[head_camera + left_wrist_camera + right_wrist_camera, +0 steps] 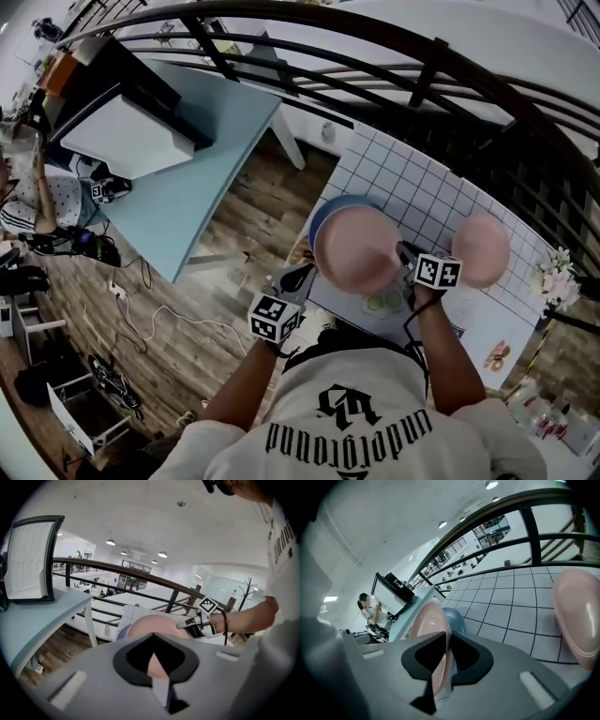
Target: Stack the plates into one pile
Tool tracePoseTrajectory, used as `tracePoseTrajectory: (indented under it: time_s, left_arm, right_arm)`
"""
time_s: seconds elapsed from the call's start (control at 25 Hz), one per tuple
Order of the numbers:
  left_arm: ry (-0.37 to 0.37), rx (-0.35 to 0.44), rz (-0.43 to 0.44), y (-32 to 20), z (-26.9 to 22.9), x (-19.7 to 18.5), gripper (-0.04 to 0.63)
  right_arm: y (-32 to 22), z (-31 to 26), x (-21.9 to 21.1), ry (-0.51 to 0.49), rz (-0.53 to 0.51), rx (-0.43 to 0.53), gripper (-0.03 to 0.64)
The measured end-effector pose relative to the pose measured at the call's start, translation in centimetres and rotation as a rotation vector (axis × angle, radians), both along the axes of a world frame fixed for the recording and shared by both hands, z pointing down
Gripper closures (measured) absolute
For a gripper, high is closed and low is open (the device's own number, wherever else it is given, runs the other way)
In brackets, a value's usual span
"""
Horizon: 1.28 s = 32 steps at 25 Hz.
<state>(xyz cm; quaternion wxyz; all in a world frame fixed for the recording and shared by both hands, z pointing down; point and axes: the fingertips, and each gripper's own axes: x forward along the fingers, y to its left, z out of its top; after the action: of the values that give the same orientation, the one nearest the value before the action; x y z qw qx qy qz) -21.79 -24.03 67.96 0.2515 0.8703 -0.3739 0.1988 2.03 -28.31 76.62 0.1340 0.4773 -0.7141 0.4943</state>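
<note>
The left tool (153, 660) and the right tool (446, 641) each clamp one edge of the round pink plate (356, 248), which is over the round blue plate (328, 208) on the white gridded surface (412, 187).

An open-plan office mezzanine: a monitor (127, 131) on a blue desk (202, 183), black railing (375, 58), ceiling lamps (162, 554).

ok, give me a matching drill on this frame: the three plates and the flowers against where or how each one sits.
Things:
1. left pink plate
2. right pink plate
3. blue plate
4. white flowers

States:
a. by the right end of the grid tabletop
b. mostly covered by another plate
c. clamped at its rim by the left gripper and the right gripper
d. lying alone on the tabletop

Pairs: 1-c; 2-d; 3-b; 4-a
</note>
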Motion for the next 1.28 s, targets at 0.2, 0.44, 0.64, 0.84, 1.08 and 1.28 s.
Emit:
tracePoseTrajectory:
  time_s: [0.2,0.44,0.64,0.84,1.08,1.28]
  left_arm:
    - [-0.013,-0.02,-0.021,-1.2,1.3,0.0,0.546]
    - [-0.022,-0.039,-0.045,-2.2,2.6,0.4,0.546]
    - [-0.021,-0.062,-0.051,-2.2,3.8,0.8,0.546]
    - [-0.021,-0.076,-0.054,-1.8,4.3,1.4,0.546]
    - [-0.019,-0.09,-0.052,-1.9,4.5,0.7,0.546]
    - [-0.018,-0.083,-0.055,-1.7,4.5,0.7,0.546]
  right_arm:
    - [-1.9,1.3,0.2,-0.029,0.012,-0.014,0.577]
    - [-3.5,2.8,0.0,-0.063,0.005,-0.032,0.574]
    - [-4.2,3.7,-0.5,-0.08,-0.008,-0.049,0.569]
    - [-4.1,4.5,-0.2,-0.072,-0.027,-0.06,0.569]
    - [-4.0,5.0,-0.9,0.051,-0.116,-0.052,0.546]
    - [-3.6,5.3,-1.0,0.076,-0.135,-0.047,0.532]
